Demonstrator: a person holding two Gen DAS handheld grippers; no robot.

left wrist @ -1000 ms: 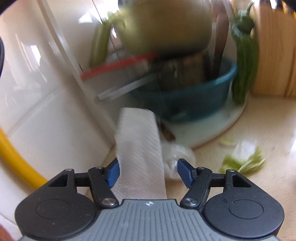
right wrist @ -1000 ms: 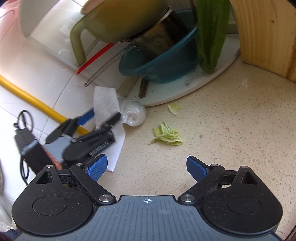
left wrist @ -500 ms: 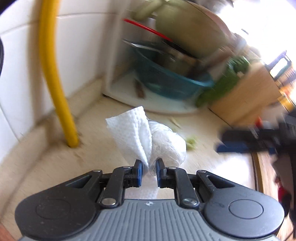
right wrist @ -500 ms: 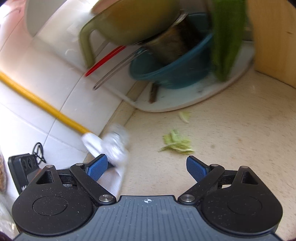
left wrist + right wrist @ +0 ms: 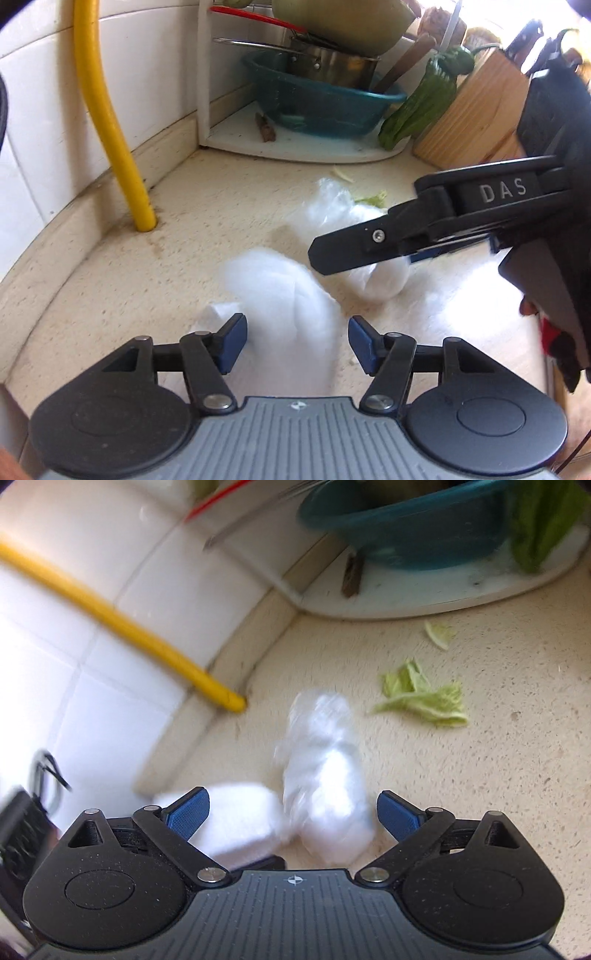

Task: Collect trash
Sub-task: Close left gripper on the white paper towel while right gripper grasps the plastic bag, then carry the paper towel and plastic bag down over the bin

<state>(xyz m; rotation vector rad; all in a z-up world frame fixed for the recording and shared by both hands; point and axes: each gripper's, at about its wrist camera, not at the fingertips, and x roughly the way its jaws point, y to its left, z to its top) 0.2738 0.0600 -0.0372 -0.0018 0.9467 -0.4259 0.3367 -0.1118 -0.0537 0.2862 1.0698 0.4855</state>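
Fingers of both grippers gape, empty; only right view shows lettuce scrap (image 5: 424,698) whole.

The left wrist view sits low and close over the counter (image 5: 110,280), looking along it toward the back corner, where a basin (image 5: 317,103) stands on a white shelf (image 5: 295,147). The right wrist view looks more steeply down from nearer that corner, with the basin (image 5: 406,528) at its top edge. Both share the yellow pipe (image 5: 107,122) (image 5: 122,627), the paper (image 5: 288,302) (image 5: 240,819), the bag (image 5: 354,229) (image 5: 325,775) and the leaf scraps (image 5: 369,199) (image 5: 424,698). The right gripper (image 5: 413,254) crosses the left view from its right side.
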